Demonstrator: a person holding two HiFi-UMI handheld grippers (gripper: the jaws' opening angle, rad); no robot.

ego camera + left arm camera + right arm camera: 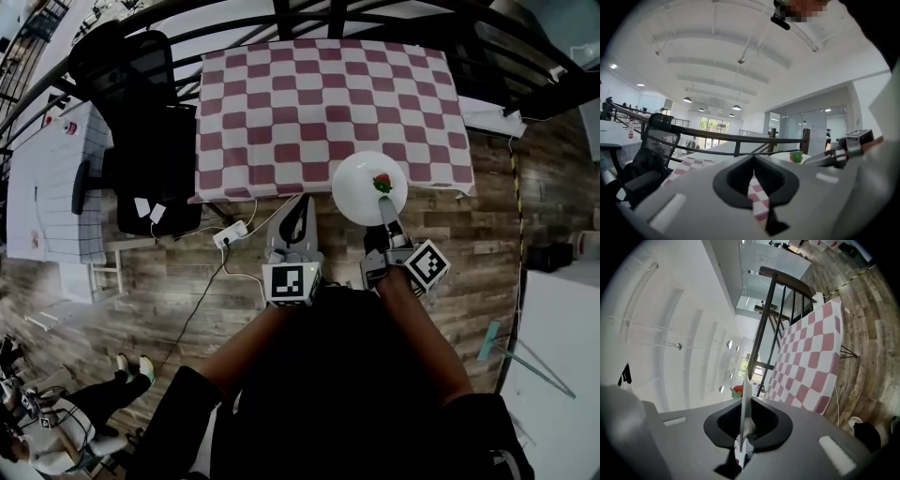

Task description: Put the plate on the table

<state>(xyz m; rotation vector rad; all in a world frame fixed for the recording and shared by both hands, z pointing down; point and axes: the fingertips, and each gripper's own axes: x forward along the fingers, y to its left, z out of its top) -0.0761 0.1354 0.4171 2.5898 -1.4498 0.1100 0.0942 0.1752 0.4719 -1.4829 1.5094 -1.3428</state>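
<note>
A white plate (361, 192) with a small red-and-green strawberry-like piece (382, 182) on it hangs over the near edge of the table with the red-and-white checked cloth (309, 103). My right gripper (386, 208) is shut on the plate's near rim. In the right gripper view the plate (743, 408) stands edge-on between the jaws, with the red-and-green piece (737, 391) behind it. My left gripper (298, 211) hovers left of the plate at the table's front edge, shut and holding nothing. In the left gripper view only a thin slit of checked cloth (757, 197) shows between its jaws.
A black office chair (141, 112) stands at the table's left, beside a white table (47, 178). A power strip with cables (230, 234) lies on the wooden floor under the table's front edge. A dark railing (375, 14) runs behind the table. Another person (56, 412) is at the lower left.
</note>
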